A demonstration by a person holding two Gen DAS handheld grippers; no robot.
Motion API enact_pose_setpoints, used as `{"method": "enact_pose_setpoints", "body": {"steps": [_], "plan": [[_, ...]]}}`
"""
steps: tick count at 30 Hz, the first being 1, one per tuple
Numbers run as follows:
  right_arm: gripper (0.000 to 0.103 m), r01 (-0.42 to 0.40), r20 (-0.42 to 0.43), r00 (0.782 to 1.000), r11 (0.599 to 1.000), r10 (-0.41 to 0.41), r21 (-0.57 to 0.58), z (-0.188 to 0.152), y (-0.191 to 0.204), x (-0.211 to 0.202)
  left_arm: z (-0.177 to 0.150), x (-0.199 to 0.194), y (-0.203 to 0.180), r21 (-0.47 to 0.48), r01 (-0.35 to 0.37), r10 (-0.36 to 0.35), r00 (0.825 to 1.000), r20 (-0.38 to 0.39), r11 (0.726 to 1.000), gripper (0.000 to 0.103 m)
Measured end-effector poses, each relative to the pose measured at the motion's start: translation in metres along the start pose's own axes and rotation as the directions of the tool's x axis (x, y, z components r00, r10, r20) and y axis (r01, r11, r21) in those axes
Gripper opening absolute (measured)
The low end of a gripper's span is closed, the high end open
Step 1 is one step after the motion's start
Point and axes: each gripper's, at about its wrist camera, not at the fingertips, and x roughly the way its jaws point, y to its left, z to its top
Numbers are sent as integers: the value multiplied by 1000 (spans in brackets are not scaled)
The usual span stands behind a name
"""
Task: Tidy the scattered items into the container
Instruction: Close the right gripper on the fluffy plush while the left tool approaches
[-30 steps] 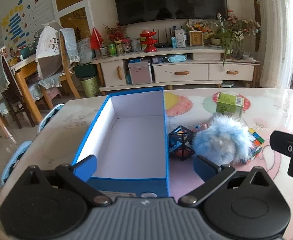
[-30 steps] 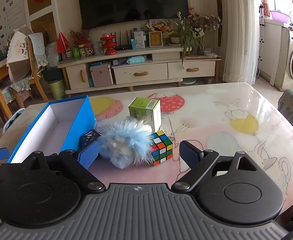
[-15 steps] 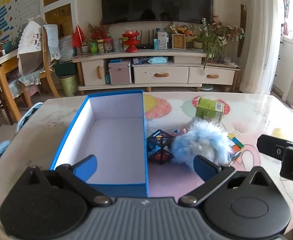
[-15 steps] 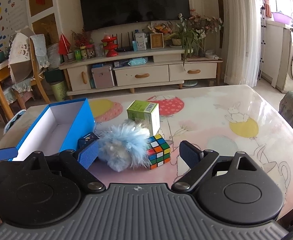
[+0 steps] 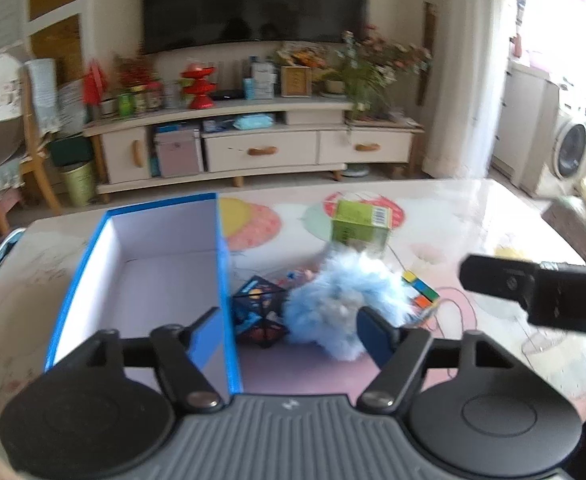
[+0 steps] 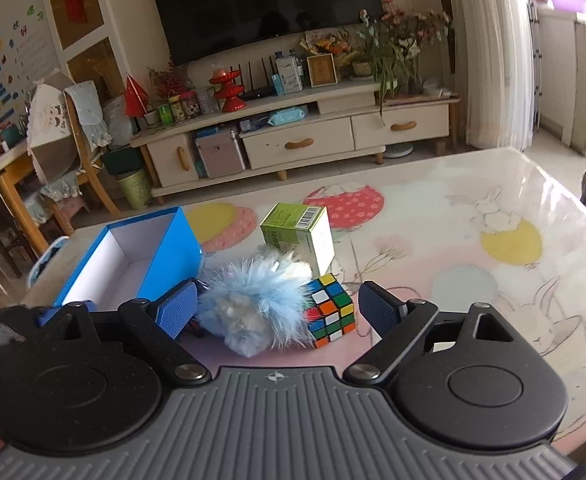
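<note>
- The table (image 6: 433, 216) under my tools wears a glossy cloth printed with rabbits and coloured eggs; all the task items sit on its left half.
- The blue box (image 5: 141, 276), open-topped and white inside, lies at about 10 o'clock in my left wrist view, and in my right wrist view (image 6: 133, 256) at about 9 o'clock; its floor looks bare.
- The fluffy blue toy (image 6: 253, 304) sits just right of the box, dead centre in my right view, and at 3 o'clock in my left one (image 5: 341, 300).
- The green carton (image 6: 297, 236) stands behind the toy at 12 o'clock, touching its fur.
- The Rubik's cube (image 6: 331, 310) is pressed against the toy's right side.
- The dark geometric cube (image 5: 259, 312) rests between the box wall and the toy, touching both as far as I can tell.
- My left gripper (image 5: 285, 332) has just been closing its tongs partway; they grip nothing. The left finger hangs over the box's right wall, the right finger sits before the toy, and the dark cube and part of the toy fall in the gap.
- My right gripper (image 6: 273, 312) holds its tongs wide with nothing gripped, the toy and Rubik's cube framed between the fingers.
</note>
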Motion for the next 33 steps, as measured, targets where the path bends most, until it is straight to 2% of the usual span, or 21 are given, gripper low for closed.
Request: {"method": "enact_pose_setpoints", "body": {"steps": [6, 11, 18, 21, 24, 26, 33], "plan": [[103, -37, -10, 999, 999, 37, 27, 4, -10, 12, 0, 10, -7, 45, 68, -68, 998, 1, 997, 51], [103, -89, -33, 995, 993, 92, 78, 6, -23, 30, 2, 20, -13, 78, 136, -136, 991, -4, 988, 45], [89, -147, -70, 985, 982, 156, 119, 5, -32, 57, -2, 36, -13, 27, 209, -208, 978, -24, 978, 37], [81, -165, -84, 981, 978, 176, 124, 4, -34, 70, -8, 42, -19, 24, 212, -211, 977, -26, 977, 30], [74, -177, -93, 978, 977, 188, 122, 4, -35, 80, -13, 48, -25, 19, 205, -204, 978, -33, 979, 28], [65, -189, -96, 975, 973, 202, 130, 5, -37, 86, -16, 52, -27, 17, 186, -185, 982, -38, 982, 28], [64, -234, -115, 961, 961, 251, 144, 8, -40, 107, -22, 66, -28, -14, 117, -118, 989, -89, 993, 28]]}}
